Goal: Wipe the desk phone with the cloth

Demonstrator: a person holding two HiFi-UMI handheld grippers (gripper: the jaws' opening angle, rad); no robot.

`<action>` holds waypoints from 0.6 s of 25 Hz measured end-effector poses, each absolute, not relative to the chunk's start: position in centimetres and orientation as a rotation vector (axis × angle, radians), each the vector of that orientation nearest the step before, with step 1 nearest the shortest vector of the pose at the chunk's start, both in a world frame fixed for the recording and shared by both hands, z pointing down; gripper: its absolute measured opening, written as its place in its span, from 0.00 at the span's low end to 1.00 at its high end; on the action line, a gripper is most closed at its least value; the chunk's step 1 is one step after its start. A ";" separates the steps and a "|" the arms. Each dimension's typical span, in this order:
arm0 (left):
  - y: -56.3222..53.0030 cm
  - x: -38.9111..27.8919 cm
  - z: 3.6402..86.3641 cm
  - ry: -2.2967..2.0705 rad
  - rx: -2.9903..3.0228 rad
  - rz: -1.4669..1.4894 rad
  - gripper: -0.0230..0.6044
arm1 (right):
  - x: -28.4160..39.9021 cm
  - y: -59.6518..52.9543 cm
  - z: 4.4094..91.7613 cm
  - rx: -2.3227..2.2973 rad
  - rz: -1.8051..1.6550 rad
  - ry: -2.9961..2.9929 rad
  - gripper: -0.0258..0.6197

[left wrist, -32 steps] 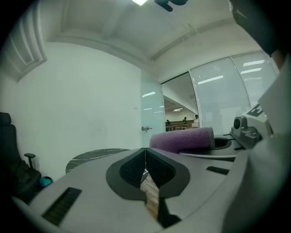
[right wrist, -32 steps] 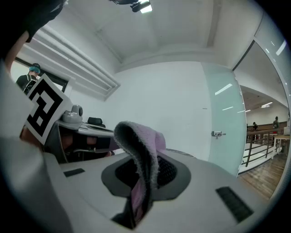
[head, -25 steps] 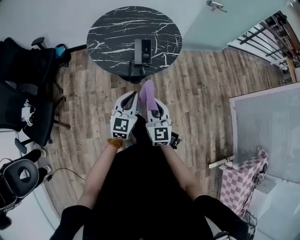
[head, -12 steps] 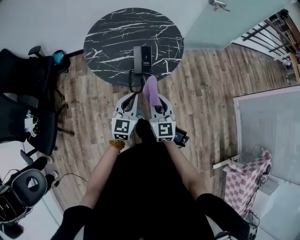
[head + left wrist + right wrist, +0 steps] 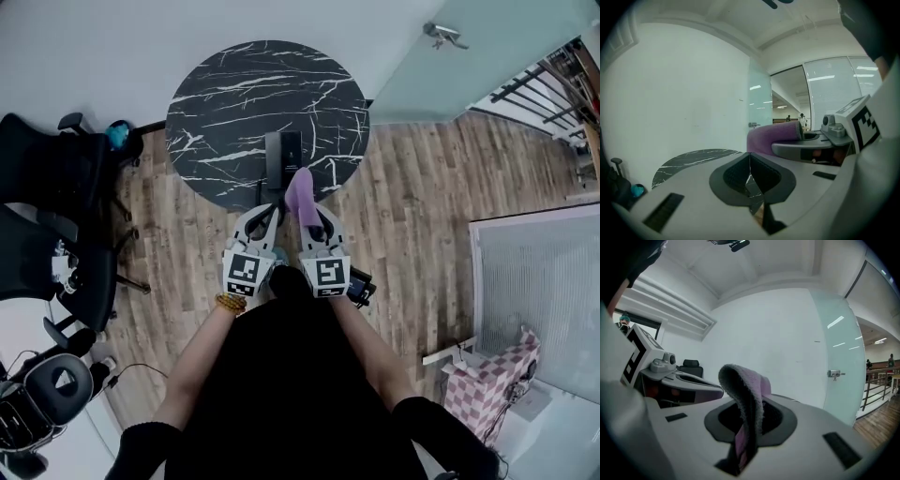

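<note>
A black desk phone [image 5: 283,156] lies on the round black marble table [image 5: 225,94], near its front edge. My right gripper [image 5: 312,212] is shut on a purple cloth [image 5: 301,194] that sticks up from its jaws [image 5: 745,427]. It hangs just short of the table's front edge, below the phone. My left gripper [image 5: 263,215] is beside it, jaws shut with nothing between them [image 5: 751,180]. In the left gripper view the cloth [image 5: 773,137] shows at the right, above the table [image 5: 693,161].
Black office chairs [image 5: 56,216] stand at the left on the wood floor. A glass door [image 5: 469,47] with a handle is at the back right. A white panel [image 5: 539,272] and a pink checked cloth [image 5: 492,375] are at the right.
The table and phone have come closer to me. Both grippers, with the cloth, now reach the table's front edge.
</note>
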State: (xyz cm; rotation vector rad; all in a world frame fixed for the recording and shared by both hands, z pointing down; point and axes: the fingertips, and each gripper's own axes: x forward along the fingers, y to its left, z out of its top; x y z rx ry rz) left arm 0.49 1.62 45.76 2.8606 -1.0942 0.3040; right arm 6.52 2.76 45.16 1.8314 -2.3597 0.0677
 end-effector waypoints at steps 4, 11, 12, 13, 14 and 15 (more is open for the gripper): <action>-1.3 1.7 46.0 -1.112 2.851 0.315 0.06 | 7.5 -0.8 45.1 1.814 0.065 -2.398 0.13; -4.9 1.8 46.9 -1.154 2.837 0.368 0.06 | 7.7 -5.6 46.0 1.711 0.032 -2.456 0.13; -5.2 1.7 47.0 -1.163 2.828 0.372 0.06 | 7.6 -5.8 46.1 1.680 0.025 -2.465 0.13; -5.6 1.6 47.1 -1.173 2.820 0.373 0.06 | 7.6 -6.2 46.1 1.642 0.012 -2.475 0.13; -6.1 1.5 47.1 -1.185 2.813 0.368 0.06 | 7.5 -6.7 46.1 1.599 -0.006 -2.484 0.13; -6.7 1.5 47.2 -1.196 2.805 0.359 0.06 | 7.4 -7.2 46.1 1.550 -0.029 -2.491 0.13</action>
